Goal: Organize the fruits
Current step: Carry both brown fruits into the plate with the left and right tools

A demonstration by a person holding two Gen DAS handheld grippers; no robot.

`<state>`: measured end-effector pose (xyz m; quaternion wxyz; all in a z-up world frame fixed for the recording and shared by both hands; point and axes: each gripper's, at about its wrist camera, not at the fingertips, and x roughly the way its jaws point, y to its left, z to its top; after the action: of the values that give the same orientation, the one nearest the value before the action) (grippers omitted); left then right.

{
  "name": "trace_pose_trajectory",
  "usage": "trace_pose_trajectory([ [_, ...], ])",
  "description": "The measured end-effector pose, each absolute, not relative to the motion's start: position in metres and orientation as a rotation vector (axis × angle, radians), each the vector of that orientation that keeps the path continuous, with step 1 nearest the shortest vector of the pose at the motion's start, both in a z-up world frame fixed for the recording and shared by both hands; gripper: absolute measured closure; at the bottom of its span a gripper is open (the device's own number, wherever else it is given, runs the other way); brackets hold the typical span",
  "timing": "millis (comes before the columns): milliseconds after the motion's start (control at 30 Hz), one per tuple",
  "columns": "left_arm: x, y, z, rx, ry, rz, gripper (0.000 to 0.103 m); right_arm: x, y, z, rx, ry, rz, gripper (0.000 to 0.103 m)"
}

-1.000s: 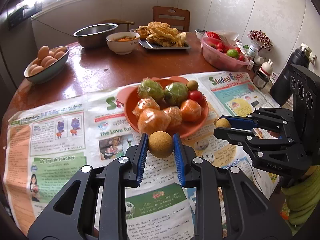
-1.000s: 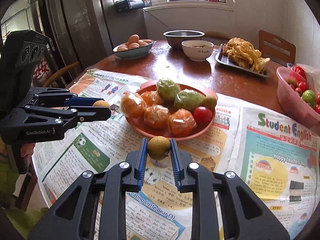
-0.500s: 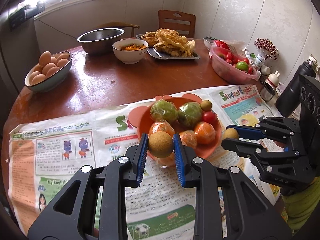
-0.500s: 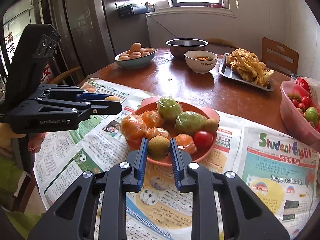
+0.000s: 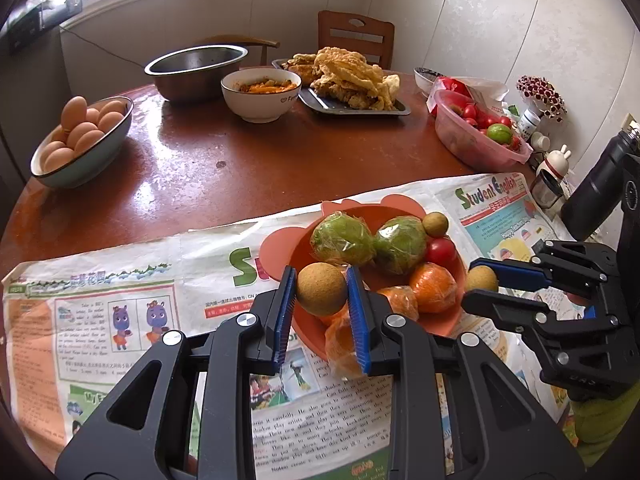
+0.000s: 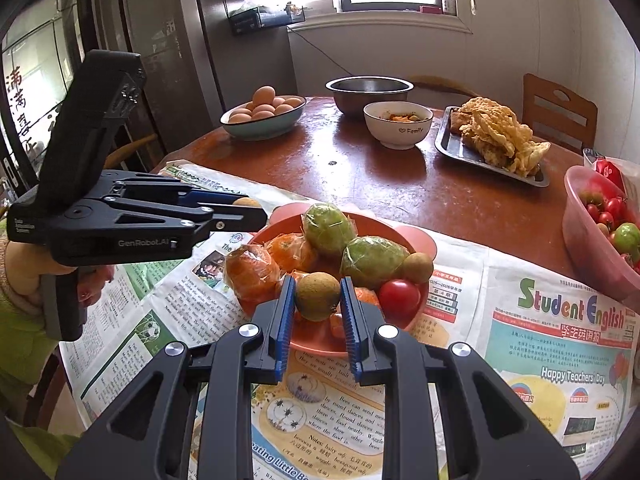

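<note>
An orange plate (image 5: 280, 254) (image 6: 420, 240) on the newspaper holds wrapped green fruits (image 5: 342, 238) (image 6: 328, 228), wrapped oranges (image 5: 434, 286) (image 6: 250, 270), a red tomato (image 5: 440, 250) (image 6: 400, 296) and a small brown longan (image 5: 435, 224) (image 6: 418, 267). My left gripper (image 5: 321, 290) (image 6: 250, 205) is shut on a tan longan (image 5: 321, 289) (image 6: 247, 201), held over the plate's near left rim. My right gripper (image 6: 317, 296) (image 5: 480, 280) is shut on another longan (image 6: 317, 296) (image 5: 481, 279) above the plate's near right edge.
Newspaper (image 5: 120, 320) (image 6: 560, 340) covers the near half of the round brown table (image 5: 240, 168). Behind stand a bowl of eggs (image 5: 82, 136) (image 6: 264, 114), a steel bowl (image 5: 196, 66), a white bowl (image 5: 260, 94), a tray of fried food (image 5: 348, 80) and a pink tub of tomatoes (image 5: 480, 132) (image 6: 600, 224).
Both grippers have moved forward with their longans, from over the newspaper to the edge of the orange plate. The grips are unchanged.
</note>
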<state>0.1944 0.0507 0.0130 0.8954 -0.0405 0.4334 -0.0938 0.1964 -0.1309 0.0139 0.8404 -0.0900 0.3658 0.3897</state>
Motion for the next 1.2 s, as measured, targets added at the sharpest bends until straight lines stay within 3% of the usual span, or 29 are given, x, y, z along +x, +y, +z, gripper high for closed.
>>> trace_pose_trajectory([
  [1200, 0.222, 0.051, -0.010, -0.090, 0.921, -0.222, 0.085, 0.188, -0.109, -0.016, -0.249, 0.802, 0.811, 0.081],
])
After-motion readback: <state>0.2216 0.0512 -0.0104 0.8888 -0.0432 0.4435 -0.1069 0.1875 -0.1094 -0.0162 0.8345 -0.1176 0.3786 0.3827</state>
